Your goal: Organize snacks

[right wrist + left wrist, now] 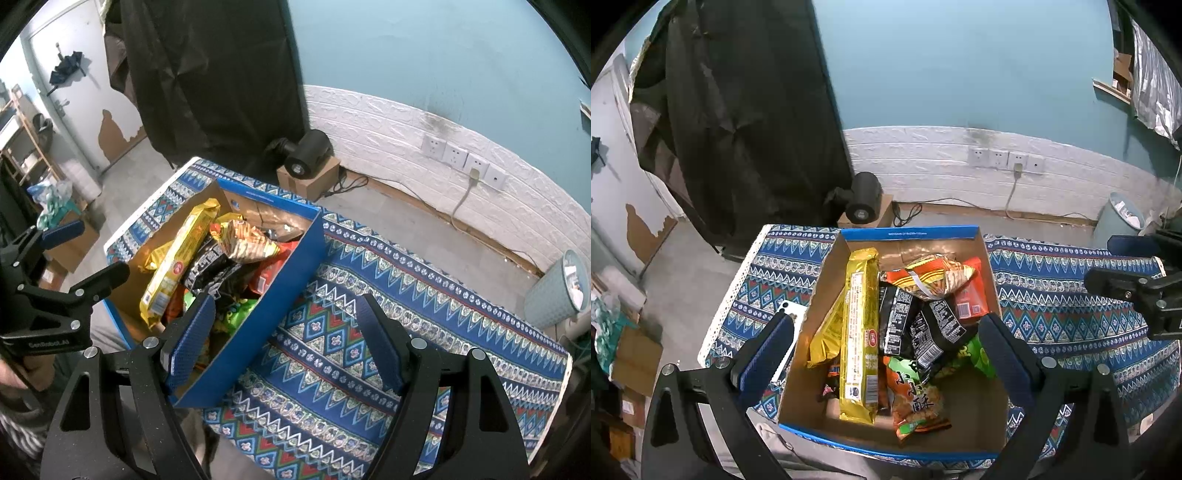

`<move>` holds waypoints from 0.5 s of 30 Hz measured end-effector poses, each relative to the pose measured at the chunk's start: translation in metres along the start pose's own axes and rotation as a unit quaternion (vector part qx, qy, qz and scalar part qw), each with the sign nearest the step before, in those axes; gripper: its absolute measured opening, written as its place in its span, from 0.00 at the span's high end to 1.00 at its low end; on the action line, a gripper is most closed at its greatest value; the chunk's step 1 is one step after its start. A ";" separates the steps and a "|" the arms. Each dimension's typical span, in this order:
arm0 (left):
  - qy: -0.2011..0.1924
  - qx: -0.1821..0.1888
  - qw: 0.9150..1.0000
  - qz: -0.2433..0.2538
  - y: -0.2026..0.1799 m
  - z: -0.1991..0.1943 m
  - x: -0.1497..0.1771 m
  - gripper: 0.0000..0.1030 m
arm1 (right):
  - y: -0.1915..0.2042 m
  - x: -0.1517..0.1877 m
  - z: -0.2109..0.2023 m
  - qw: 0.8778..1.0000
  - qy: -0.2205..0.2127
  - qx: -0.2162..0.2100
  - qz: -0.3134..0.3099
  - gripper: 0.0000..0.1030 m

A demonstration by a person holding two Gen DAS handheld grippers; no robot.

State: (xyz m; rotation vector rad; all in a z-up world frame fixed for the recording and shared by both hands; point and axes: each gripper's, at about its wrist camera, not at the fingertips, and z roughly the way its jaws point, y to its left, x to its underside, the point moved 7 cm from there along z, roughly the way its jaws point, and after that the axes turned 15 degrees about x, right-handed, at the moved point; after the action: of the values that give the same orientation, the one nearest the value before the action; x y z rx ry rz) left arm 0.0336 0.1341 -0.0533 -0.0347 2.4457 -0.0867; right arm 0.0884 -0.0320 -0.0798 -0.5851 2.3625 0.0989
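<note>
mostly crinkly foil snack packets (pixel 908 332), open cardboard box (pixel 827 266), zigzag-patterned woven tablecloth (pixel 369 280)

The box (pixel 827 266) sits on the table (pixel 1052 295) with the snack packets (pixel 916 328) in it. The left gripper (pixel 886 354) hangs above it, fingers either side. The right gripper (pixel 284 332) straddles the box's right wall, the table beneath.
</note>
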 end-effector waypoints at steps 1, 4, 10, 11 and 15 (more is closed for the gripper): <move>0.000 0.001 1.000 0.000 0.000 0.000 0.000 0.02 | 0.000 0.000 0.000 1.000 0.000 0.000 0.000 0.24; 0.001 0.002 1.000 -0.001 0.000 0.000 0.000 0.02 | 0.000 0.000 0.000 1.000 0.000 0.000 0.000 0.24; 0.002 0.004 1.000 -0.004 -0.001 0.001 0.001 0.02 | 0.000 0.001 0.000 1.000 0.001 0.001 0.000 0.24; 0.003 0.004 1.000 -0.005 -0.001 0.001 0.001 0.02 | 0.000 0.001 0.000 1.000 0.001 0.000 0.000 0.24; 0.003 0.007 1.000 -0.009 0.000 0.001 0.002 0.02 | 0.000 0.001 0.000 1.000 0.001 0.001 0.000 0.24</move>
State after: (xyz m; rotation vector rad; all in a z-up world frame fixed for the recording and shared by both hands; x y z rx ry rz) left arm 0.0333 0.1335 -0.0553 -0.0506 2.4508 -0.1120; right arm 0.0881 -0.0323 -0.0806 -0.5839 2.3646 0.0957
